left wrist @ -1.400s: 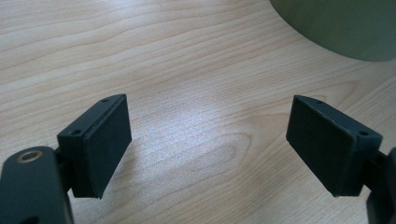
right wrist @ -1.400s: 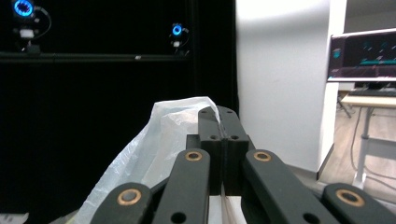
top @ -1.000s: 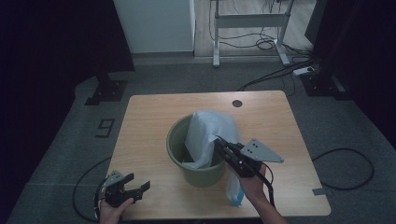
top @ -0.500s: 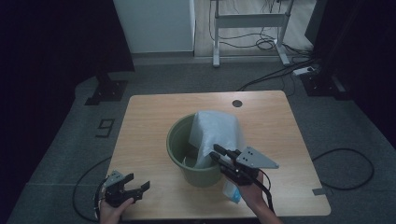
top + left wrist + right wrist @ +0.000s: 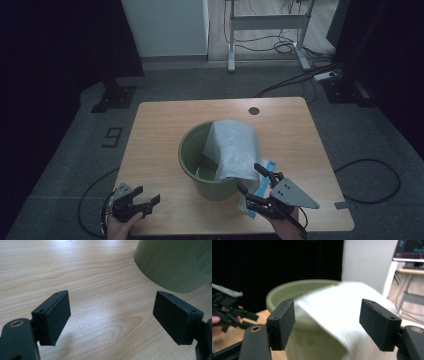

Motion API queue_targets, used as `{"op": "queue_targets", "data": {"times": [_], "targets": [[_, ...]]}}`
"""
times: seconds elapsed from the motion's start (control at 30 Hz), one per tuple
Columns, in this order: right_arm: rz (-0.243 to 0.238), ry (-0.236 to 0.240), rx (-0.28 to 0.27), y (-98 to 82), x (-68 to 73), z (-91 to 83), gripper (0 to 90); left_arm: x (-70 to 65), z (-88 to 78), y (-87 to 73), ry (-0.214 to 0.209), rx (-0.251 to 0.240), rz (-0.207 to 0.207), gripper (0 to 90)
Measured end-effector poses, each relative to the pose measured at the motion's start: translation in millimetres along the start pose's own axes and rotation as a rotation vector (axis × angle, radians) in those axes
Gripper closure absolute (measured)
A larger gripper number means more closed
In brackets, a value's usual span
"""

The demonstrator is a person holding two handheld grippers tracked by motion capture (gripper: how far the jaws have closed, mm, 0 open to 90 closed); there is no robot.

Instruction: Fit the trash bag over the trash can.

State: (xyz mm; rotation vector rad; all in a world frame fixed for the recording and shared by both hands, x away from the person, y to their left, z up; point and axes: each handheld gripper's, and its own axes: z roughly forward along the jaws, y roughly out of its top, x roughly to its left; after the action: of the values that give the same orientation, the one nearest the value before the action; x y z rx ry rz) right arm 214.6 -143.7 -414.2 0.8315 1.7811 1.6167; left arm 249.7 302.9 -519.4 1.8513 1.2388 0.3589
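A dim room with dark curtains and cables on the grey floor surrounds a pale wooden table (image 5: pixel 165 125). At its near left corner the left gripper (image 5: pixel 144 202) rests low with jaws spread and nothing between them, apparently waiting its turn. In the middle stands a green bucket (image 5: pixel 192 150), a white foam sheet (image 5: pixel 232 150) draped over its near right rim, half inside, half hanging outside. Just beside that hanging end, the right gripper (image 5: pixel 252 181) has just been opening its jaws, which stand wide and apart from the sheet, so it seems to have let go.
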Motion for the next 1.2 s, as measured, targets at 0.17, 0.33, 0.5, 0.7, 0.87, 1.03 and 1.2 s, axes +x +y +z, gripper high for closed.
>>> {"op": "queue_targets", "data": {"times": [0.17, 0.33, 0.5, 0.7, 0.87, 1.03, 1.2], "targets": [[0.025, -0.070, 0.051, -22.3, -8.5, -5.4, 22.5, 0.3, 0.7, -0.4, 0.001, 0.002, -0.002, 14.6], [0.055, -0.105, 0.098, -42.2, -13.7, -3.3, 21.4, -0.9, 1.7, -0.5, 0.001, 0.005, 0.002, 14.6], [0.057, -0.115, 0.131, -51.7, -14.7, 4.0, 22.5, -1.3, 1.2, -0.1, 0.001, 0.002, 0.004, 14.7], [0.069, -0.136, 0.172, -61.7, -20.4, 12.9, 32.0, -1.7, -1.5, 1.7, -0.005, -0.008, -0.002, 15.1], [0.109, -0.166, 0.219, -70.6, -28.9, 15.6, 39.5, -8.1, -5.4, 7.7, -0.018, -0.032, 0.000, 16.3], [0.169, -0.159, 0.260, -82.5, -40.4, 17.7, 62.1, -18.5, -9.0, 16.2, -0.028, -0.051, 0.025, 16.8], [0.189, -0.238, 0.247, -85.3, -62.7, 13.7, 82.3, -35.2, -16.7, 33.3, -0.019, -0.102, 0.063, 17.8]]}}
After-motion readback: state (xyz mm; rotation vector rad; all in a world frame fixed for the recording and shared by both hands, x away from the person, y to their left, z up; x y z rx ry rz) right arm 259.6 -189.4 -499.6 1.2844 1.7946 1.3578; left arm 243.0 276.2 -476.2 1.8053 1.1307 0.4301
